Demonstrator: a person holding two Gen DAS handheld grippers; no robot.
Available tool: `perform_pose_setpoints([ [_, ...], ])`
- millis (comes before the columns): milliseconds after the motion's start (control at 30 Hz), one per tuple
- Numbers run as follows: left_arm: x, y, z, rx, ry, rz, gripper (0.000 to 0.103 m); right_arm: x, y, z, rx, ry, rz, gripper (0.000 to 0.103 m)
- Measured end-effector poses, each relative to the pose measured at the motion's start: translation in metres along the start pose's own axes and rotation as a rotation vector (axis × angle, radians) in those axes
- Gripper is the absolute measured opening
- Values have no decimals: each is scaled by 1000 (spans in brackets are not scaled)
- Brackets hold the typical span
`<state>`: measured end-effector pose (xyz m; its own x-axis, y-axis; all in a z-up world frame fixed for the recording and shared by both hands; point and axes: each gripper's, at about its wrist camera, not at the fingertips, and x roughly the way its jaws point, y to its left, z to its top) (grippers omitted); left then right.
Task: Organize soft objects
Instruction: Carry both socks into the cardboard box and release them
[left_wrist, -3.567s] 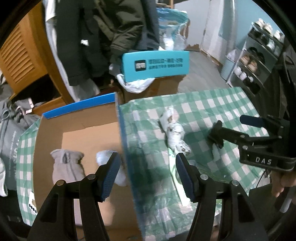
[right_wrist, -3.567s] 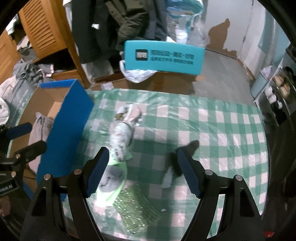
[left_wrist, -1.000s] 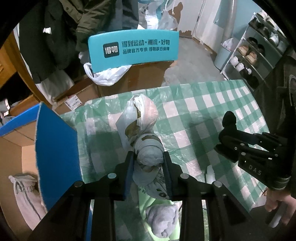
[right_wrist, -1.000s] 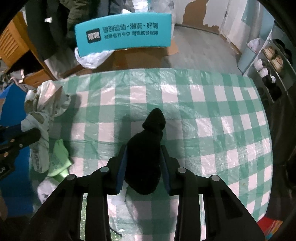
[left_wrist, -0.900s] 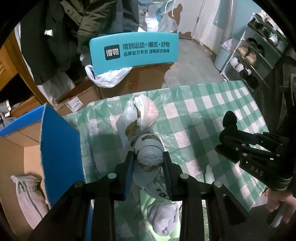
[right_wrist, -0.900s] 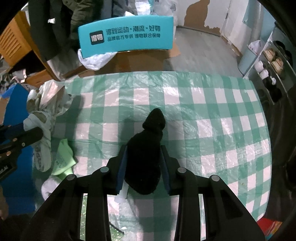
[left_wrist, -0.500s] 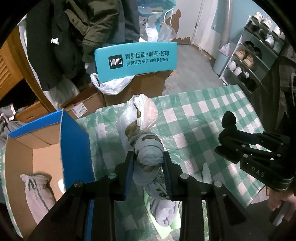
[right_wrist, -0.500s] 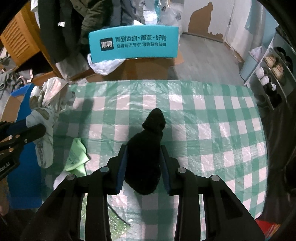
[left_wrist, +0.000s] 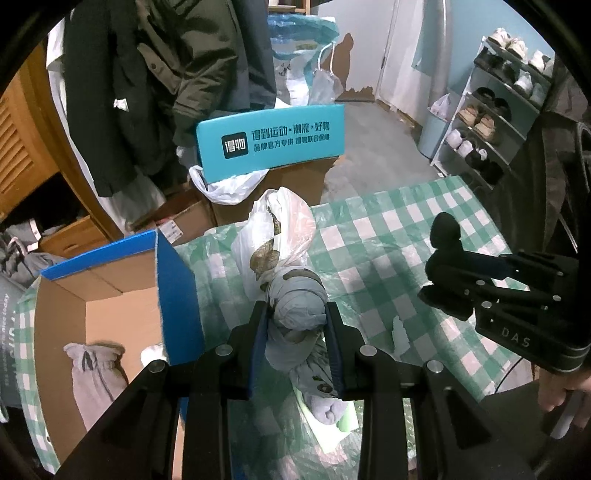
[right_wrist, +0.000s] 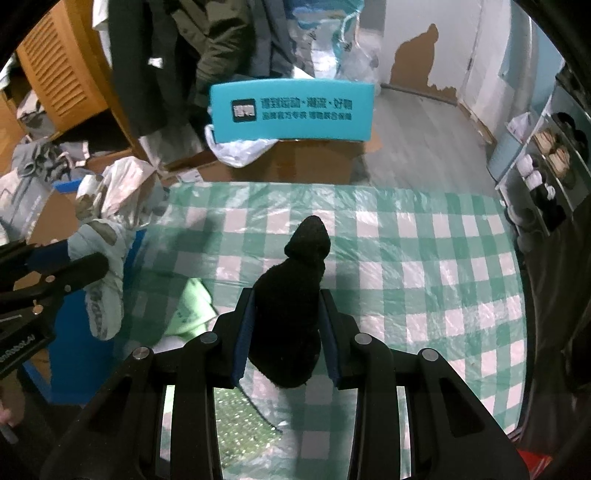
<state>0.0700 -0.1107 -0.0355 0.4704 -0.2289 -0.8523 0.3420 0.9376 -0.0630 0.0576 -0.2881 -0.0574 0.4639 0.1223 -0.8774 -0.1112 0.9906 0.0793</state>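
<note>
- Left gripper (left_wrist: 297, 325) is clamping a grey sock bundle (left_wrist: 295, 306), white bag dangling.
- Right gripper (right_wrist: 286, 325) is pinching a black sock (right_wrist: 291, 295), both angling down over the table (right_wrist: 424, 258).

Home entryway: hanging coats (left_wrist: 155, 74), shoe rack (left_wrist: 491, 122).

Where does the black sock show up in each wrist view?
Left wrist view: the black sock is at right, sticking out of the right tool.
Right wrist view: the sock is at centre, clamped in that tool.
Shared landmark: the teal sign beyond the checked tablecloth.
</note>
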Motion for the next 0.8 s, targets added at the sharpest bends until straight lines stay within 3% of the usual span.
perform_pose_setpoints([
  [800, -64, 41, -28, -25, -84, 33, 30, -44, 69, 15, -121, -81, 72, 32],
])
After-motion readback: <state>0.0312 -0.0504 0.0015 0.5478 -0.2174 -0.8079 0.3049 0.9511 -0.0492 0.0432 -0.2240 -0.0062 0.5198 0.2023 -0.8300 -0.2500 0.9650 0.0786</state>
